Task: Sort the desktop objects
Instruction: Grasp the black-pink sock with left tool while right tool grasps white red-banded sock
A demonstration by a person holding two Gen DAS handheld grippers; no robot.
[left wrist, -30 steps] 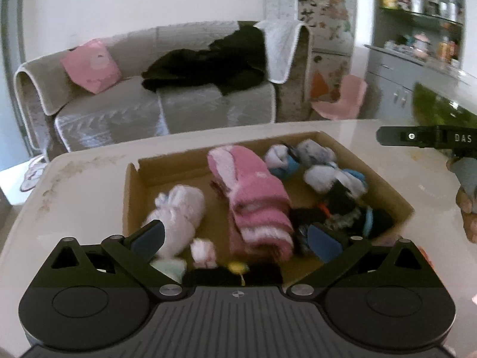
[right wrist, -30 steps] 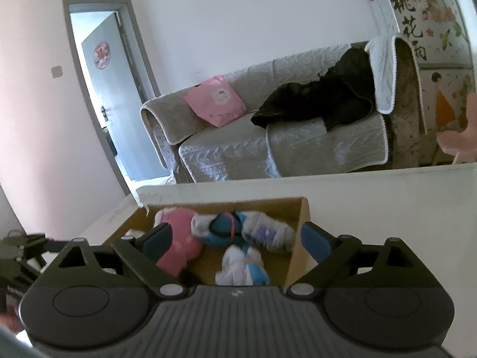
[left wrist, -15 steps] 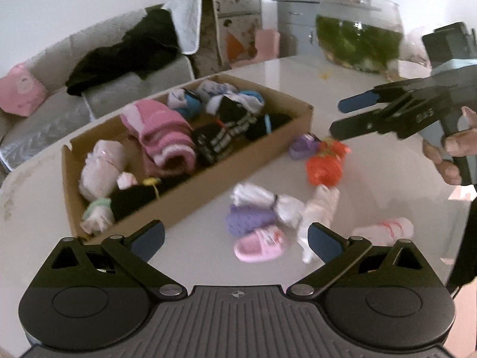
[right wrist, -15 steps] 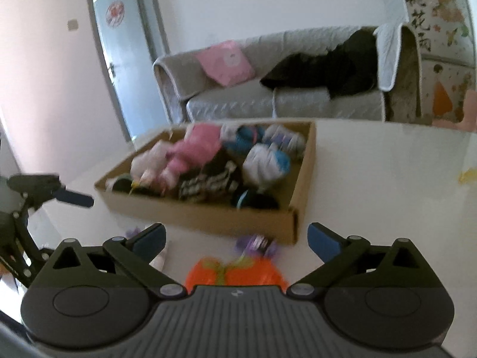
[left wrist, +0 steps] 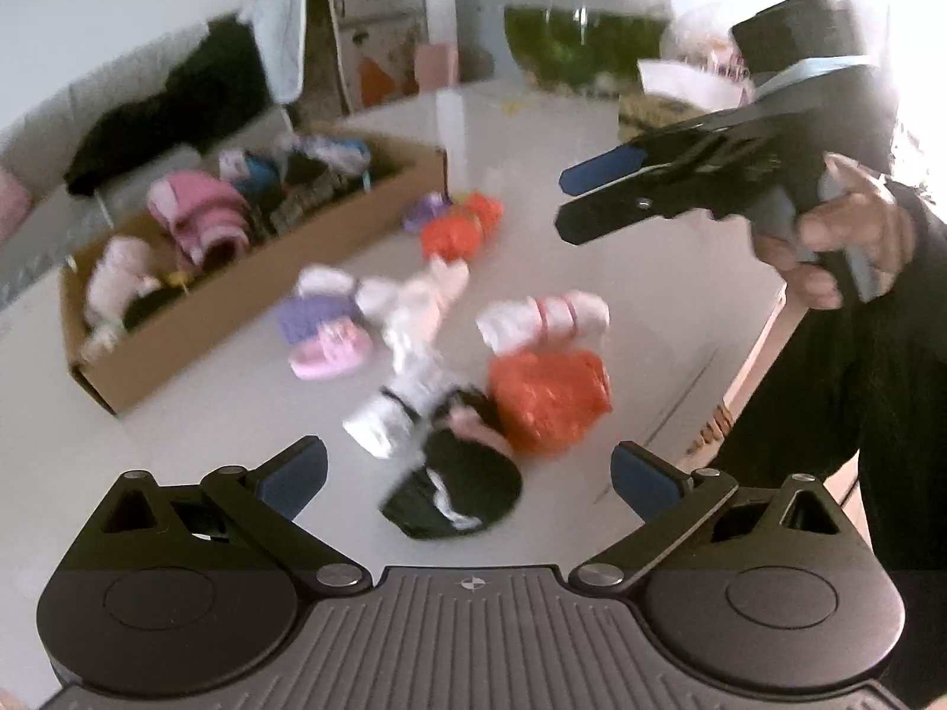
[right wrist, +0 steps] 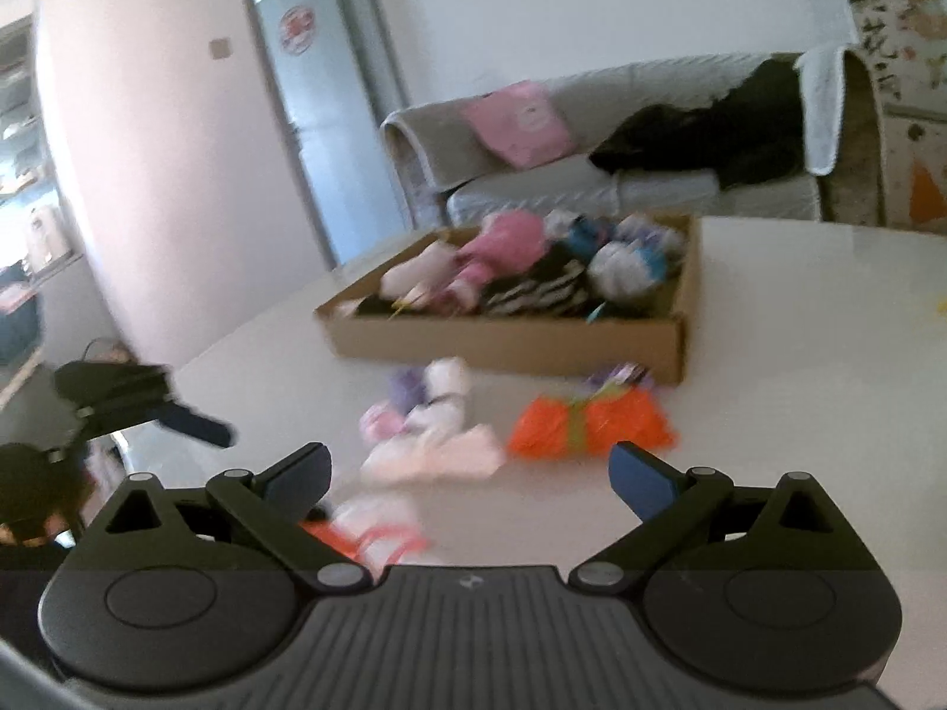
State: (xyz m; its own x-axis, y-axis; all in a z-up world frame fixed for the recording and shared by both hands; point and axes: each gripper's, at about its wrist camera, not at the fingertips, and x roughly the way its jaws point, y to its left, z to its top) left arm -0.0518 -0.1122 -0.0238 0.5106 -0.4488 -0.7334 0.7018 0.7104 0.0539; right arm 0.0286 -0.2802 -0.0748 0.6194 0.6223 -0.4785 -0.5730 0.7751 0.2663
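Both views are smeared by motion, so we cannot make out the patterns on the loose sock bundles, and the contents of the cardboard box point(left wrist: 237, 290) blur together. In the right wrist view, the pink-and-orange bundle point(right wrist: 379, 523) nearest us is partly cut off behind our own tongs.

Our left gripper point(left wrist: 467, 473) is spread wide and holds nothing; a black sock point(left wrist: 456, 491) lies on the table between its fingers, not visibly touched. An orange bundle point(left wrist: 547, 399) sits just ahead, towards its right finger. Our right gripper point(right wrist: 467, 473) is likewise released and empty, hovering above the table with another orange bundle point(right wrist: 589, 423) ahead of it. The box lies beyond both, ahead and left of the left gripper.

The white table point(left wrist: 621, 307) is glossy. Behind it we see a grey sofa point(right wrist: 592, 177) and a door point(right wrist: 308, 118).
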